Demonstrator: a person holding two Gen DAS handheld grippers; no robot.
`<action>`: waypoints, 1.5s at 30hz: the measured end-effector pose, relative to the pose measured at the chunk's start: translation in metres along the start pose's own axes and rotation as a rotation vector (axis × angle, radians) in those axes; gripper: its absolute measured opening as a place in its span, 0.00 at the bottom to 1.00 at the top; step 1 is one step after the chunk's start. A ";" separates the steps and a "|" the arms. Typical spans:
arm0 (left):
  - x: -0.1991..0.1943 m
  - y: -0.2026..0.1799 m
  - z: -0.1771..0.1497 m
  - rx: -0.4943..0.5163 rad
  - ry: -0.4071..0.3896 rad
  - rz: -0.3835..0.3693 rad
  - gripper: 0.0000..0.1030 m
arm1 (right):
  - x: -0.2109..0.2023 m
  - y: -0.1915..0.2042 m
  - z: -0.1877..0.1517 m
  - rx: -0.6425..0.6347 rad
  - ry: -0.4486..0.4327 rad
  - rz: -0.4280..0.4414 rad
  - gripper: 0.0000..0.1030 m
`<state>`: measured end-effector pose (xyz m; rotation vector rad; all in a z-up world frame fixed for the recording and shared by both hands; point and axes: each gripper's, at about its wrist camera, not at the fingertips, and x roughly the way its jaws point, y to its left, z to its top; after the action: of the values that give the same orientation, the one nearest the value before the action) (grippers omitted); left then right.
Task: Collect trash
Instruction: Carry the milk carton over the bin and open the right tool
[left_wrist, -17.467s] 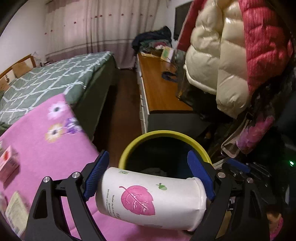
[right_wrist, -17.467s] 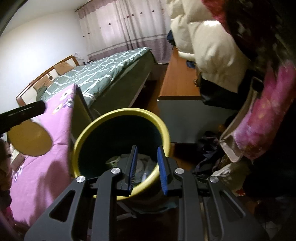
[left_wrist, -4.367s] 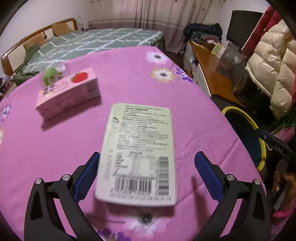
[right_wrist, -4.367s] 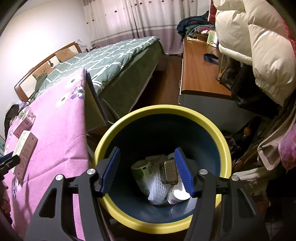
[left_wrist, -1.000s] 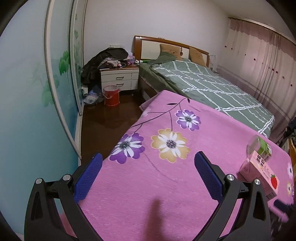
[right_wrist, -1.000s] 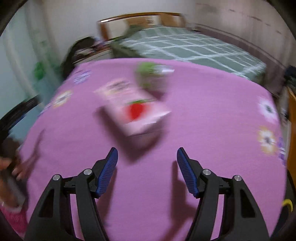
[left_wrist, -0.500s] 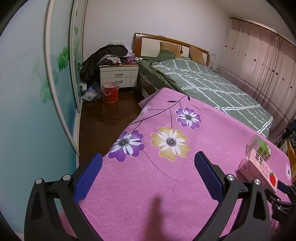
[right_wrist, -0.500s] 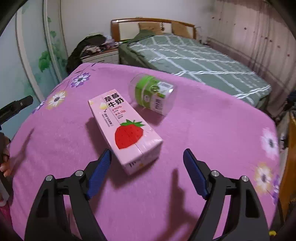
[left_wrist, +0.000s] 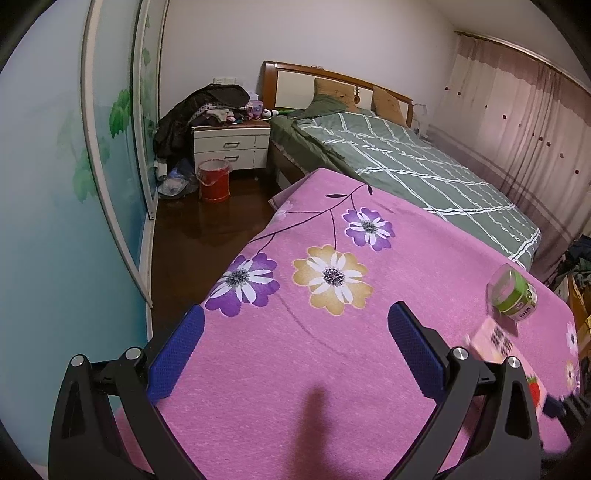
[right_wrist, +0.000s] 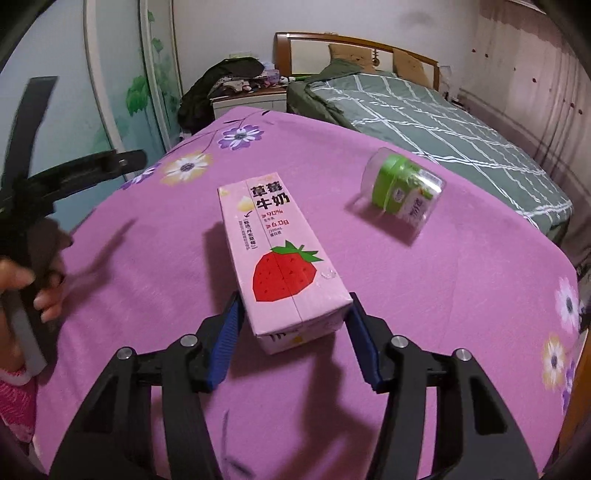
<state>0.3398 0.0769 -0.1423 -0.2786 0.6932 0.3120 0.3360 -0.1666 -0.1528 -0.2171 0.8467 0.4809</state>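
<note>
1. Left wrist view: the left tongs (left_wrist: 295, 345) hang spread wide over a tabletop (left_wrist: 295, 362) draped in pink flowered cloth, with nothing between the blue pads; a small clear cup with a green label (left_wrist: 513, 295) lies on its side near the right edge, its contents not discernible; just below it the pink strawberry milk carton (left_wrist: 496, 341) shows blurred and partly hidden behind the tong arm; on the floor by a white nightstand (left_wrist: 231, 146) stands a red bucket (left_wrist: 213, 180), whose inside cannot be seen.

2. Right wrist view: the right tongs (right_wrist: 295, 334) straddle the near end of the carton (right_wrist: 280, 258), which lies flat on the tabletop (right_wrist: 443, 295), strawberry picture up; the jaws have just been closing, the carton between them, with the pads beside its sides and a slight gap visible on the left; the cup (right_wrist: 404, 194) lies apart, up and to the right; only this view shows the person's left hand (right_wrist: 33, 284) gripping the other tool's handle at the left edge; the bucket is not in this view.
</note>
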 end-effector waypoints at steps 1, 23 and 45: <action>0.000 0.000 0.000 0.002 -0.001 -0.001 0.95 | -0.007 -0.001 -0.006 0.015 -0.004 -0.007 0.51; -0.005 -0.018 -0.005 0.075 -0.010 -0.012 0.95 | -0.215 -0.085 -0.158 0.452 -0.208 -0.275 0.47; -0.018 -0.082 -0.025 0.275 0.023 -0.194 0.95 | -0.225 -0.166 -0.180 0.614 -0.194 -0.515 0.56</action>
<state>0.3429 -0.0105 -0.1363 -0.0863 0.7170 0.0274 0.1709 -0.4497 -0.0994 0.1778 0.6793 -0.2448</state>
